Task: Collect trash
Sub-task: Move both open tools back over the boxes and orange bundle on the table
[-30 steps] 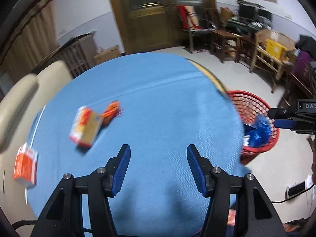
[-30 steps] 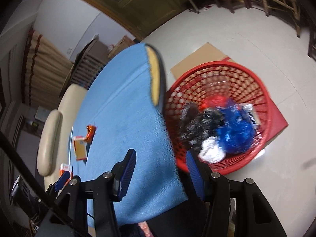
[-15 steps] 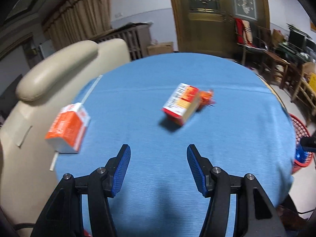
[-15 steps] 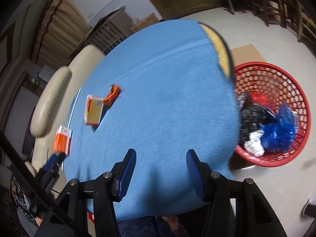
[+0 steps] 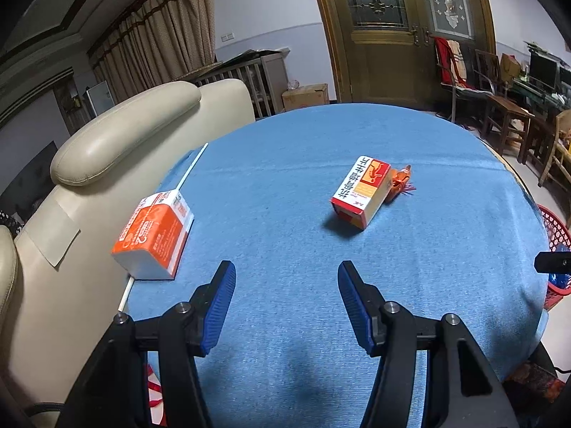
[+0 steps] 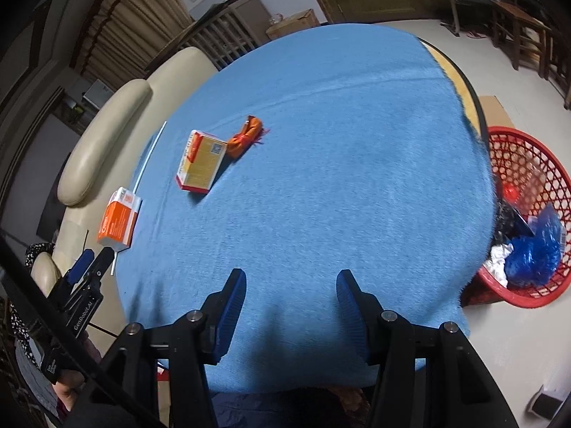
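Trash boxes (image 5: 361, 192) (image 5: 154, 236) lie ahead of both empty, parted grippers (image 5: 286, 307) (image 6: 291, 315), untouched.

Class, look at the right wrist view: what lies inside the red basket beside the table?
The red basket holds a blue plastic bag, crumpled white paper, black wrapping and something red. The blue tablecloth hides its near-left part, and anything underneath the pile is covered.

You see a plain blue woven tablecloth (image 5: 285, 185), an orange-and-white cardboard box (image 5: 153, 235), a red, yellow and white carton (image 5: 360, 192), an orange crumpled wrapper (image 6: 244, 137) and a red lattice plastic basket (image 6: 528, 185).
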Action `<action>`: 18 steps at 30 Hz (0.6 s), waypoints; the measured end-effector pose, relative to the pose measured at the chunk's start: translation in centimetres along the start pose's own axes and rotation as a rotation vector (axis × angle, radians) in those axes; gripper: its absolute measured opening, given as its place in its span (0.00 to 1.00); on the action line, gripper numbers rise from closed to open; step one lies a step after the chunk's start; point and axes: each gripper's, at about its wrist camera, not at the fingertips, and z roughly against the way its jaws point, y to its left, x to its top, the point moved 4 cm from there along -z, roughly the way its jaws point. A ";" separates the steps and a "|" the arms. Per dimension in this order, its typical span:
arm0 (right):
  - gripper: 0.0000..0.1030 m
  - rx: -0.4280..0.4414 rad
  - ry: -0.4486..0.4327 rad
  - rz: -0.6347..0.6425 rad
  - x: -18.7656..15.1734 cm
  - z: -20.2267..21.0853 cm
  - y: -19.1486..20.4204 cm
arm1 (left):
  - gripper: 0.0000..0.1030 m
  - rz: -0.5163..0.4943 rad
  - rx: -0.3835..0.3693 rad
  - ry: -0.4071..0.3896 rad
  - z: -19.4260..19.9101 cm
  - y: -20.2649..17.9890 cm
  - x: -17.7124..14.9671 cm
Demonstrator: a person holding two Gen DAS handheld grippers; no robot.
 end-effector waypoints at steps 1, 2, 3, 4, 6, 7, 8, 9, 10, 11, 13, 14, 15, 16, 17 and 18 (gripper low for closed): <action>0.55 0.001 0.000 0.005 0.2 0.0 0.2 | 0.59 0.005 0.001 0.002 -0.1 0.2 0.0; 0.55 0.002 0.000 0.010 0.4 -0.2 0.5 | 0.59 0.009 0.001 0.003 -0.2 0.4 0.0; 0.55 0.002 -0.001 0.017 0.8 -0.3 0.9 | 0.59 0.013 0.002 0.006 -0.3 0.5 0.0; 0.55 0.001 -0.002 0.021 1.1 -0.5 1.3 | 0.59 0.015 0.004 0.009 -0.4 0.7 -0.1; 0.55 0.003 -0.004 0.025 1.5 -0.8 1.8 | 0.59 0.018 0.007 0.013 -0.6 0.9 -0.1; 0.55 0.005 -0.004 0.029 1.9 -1.0 2.2 | 0.59 0.021 0.008 0.016 -0.8 1.1 -0.2; 0.55 0.005 -0.004 0.035 2.1 -1.2 2.5 | 0.59 0.023 0.009 0.018 -0.9 1.3 -0.2; 0.55 0.005 -0.005 0.039 2.3 -1.4 2.9 | 0.59 0.026 0.010 0.020 -1.0 1.4 -0.3; 0.55 0.006 -0.004 0.042 2.5 -1.5 3.1 | 0.59 0.030 0.011 0.024 -1.2 1.6 -0.3; 0.55 0.007 -0.003 0.047 2.7 -1.7 3.5 | 0.59 0.033 0.011 0.026 -1.3 1.8 -0.3; 0.55 0.009 0.000 0.055 2.9 -2.2 4.1 | 0.59 0.037 0.011 0.031 -1.6 2.0 -0.3; 0.55 0.010 0.001 0.059 3.0 -2.4 4.3 | 0.59 0.038 0.011 0.032 -1.7 2.0 -0.3; 0.55 0.010 0.003 0.063 3.1 -2.6 4.5 | 0.59 0.040 0.011 0.035 -1.9 2.2 -0.3; 0.55 0.010 0.005 0.066 3.2 -2.8 4.7 | 0.59 0.042 0.010 0.037 -2.1 2.3 -0.3; 0.55 0.010 0.007 0.067 3.3 -3.0 4.9 | 0.59 0.043 0.010 0.039 -2.2 2.3 -0.3; 0.55 0.010 0.009 0.067 3.4 -3.1 5.0 | 0.59 0.045 0.009 0.040 -2.3 2.4 -0.2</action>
